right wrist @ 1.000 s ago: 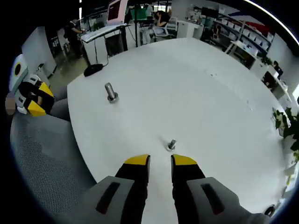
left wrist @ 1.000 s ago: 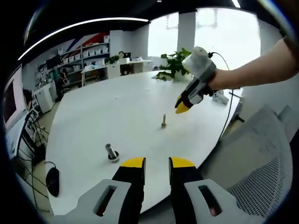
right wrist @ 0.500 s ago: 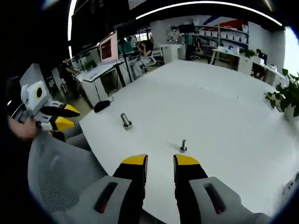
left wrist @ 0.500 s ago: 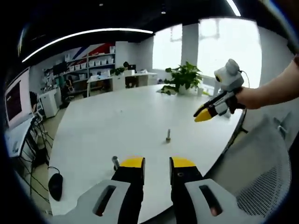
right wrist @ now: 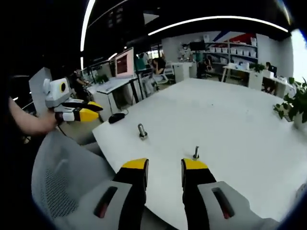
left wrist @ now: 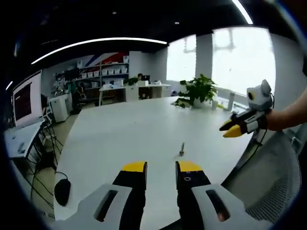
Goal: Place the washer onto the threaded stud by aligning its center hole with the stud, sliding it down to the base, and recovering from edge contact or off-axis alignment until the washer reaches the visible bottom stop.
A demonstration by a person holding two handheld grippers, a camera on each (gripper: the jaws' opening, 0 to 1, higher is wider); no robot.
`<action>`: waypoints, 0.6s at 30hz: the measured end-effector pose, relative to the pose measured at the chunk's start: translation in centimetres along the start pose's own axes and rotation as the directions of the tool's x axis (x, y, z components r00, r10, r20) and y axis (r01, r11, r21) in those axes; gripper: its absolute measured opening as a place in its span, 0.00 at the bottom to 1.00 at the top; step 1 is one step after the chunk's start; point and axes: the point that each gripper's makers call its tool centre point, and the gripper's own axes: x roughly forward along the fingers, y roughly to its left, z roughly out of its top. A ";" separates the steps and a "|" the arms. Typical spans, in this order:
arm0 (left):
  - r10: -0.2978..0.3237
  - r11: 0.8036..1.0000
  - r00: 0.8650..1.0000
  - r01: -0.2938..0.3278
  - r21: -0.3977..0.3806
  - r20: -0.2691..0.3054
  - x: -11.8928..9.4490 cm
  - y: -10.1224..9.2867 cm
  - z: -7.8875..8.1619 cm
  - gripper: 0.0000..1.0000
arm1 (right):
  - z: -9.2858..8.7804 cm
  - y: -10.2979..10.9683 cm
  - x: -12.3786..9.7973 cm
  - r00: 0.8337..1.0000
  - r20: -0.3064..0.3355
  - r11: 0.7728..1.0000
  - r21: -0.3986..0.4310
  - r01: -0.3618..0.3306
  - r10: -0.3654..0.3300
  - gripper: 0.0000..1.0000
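Note:
A thin small stud (left wrist: 182,149) stands upright on the white table (left wrist: 124,129), just beyond my left gripper (left wrist: 160,167), which is open and holds nothing. In the right gripper view the same small stud (right wrist: 195,153) stands just past the right jaw tip of my right gripper (right wrist: 164,165), also open and bare. A thicker stud (right wrist: 142,131) with a flat ring at its base stands farther left. The right gripper (left wrist: 238,127) hangs off the table's right edge in a hand. The left gripper (right wrist: 79,113) hovers at the left, off the table.
A grey mesh chair back (right wrist: 57,182) lies under my right gripper, and the chair (left wrist: 273,191) also shows at the lower right. A black mouse (left wrist: 62,191) sits at the table's near left edge. A potted plant (left wrist: 196,91) stands at the far side.
Both grippers have pulled back from the table and tipped up, so both studs look smaller and farther. The thick stud has slipped behind my left jaws. The right jaws stand slightly wider.

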 end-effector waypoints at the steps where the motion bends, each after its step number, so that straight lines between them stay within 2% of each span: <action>1: 0.004 1.000 1.000 -0.004 0.007 0.002 0.0 -0.1 0.1 0.22 | 0.1 0.1 -0.1 1.000 0.000 1.000 -0.003 -0.006 0.006 0.29; 3: 0.004 1.000 1.000 -0.004 0.015 0.017 -0.1 -0.2 0.5 0.21 | 0.5 0.6 -0.6 1.000 -0.014 0.999 -0.033 -0.022 0.022 0.30; 4: 0.007 1.000 1.000 -0.008 0.019 0.021 -0.1 -0.1 0.6 0.21 | 0.9 0.5 -0.9 1.000 0.002 0.996 -0.082 -0.016 0.016 0.31; 8: 0.025 1.000 1.000 -0.025 0.013 0.014 -0.1 0.2 0.5 0.21 | 1.0 1.1 -2.1 0.998 0.035 0.996 -0.072 -0.047 0.050 0.32; 10: 0.033 0.999 0.999 -0.034 0.012 0.004 0.0 0.3 0.3 0.21 | 0.5 0.8 -2.4 0.998 0.038 0.997 -0.067 -0.038 0.041 0.32; 12: 0.051 0.998 0.999 -0.051 0.027 -0.010 0.1 0.5 0.1 0.21 | 0.0 0.5 -2.6 0.998 0.040 0.999 -0.025 -0.044 0.045 0.34; 14: 0.057 0.998 0.998 -0.056 0.037 -0.025 0.1 0.6 -0.2 0.21 | 0.5 0.2 -3.1 0.996 0.078 0.999 -0.021 -0.029 0.031 0.34; 16: 0.064 0.996 0.998 -0.063 0.057 -0.015 0.0 0.5 0.1 0.21 | 0.8 0.4 -3.2 0.993 0.109 0.999 0.005 -0.036 0.035 0.35; 18: 0.068 0.996 0.998 -0.068 0.057 -0.006 -0.2 0.4 0.2 0.21 | 0.2 0.7 -3.0 0.994 0.101 0.999 -0.012 -0.036 0.037 0.35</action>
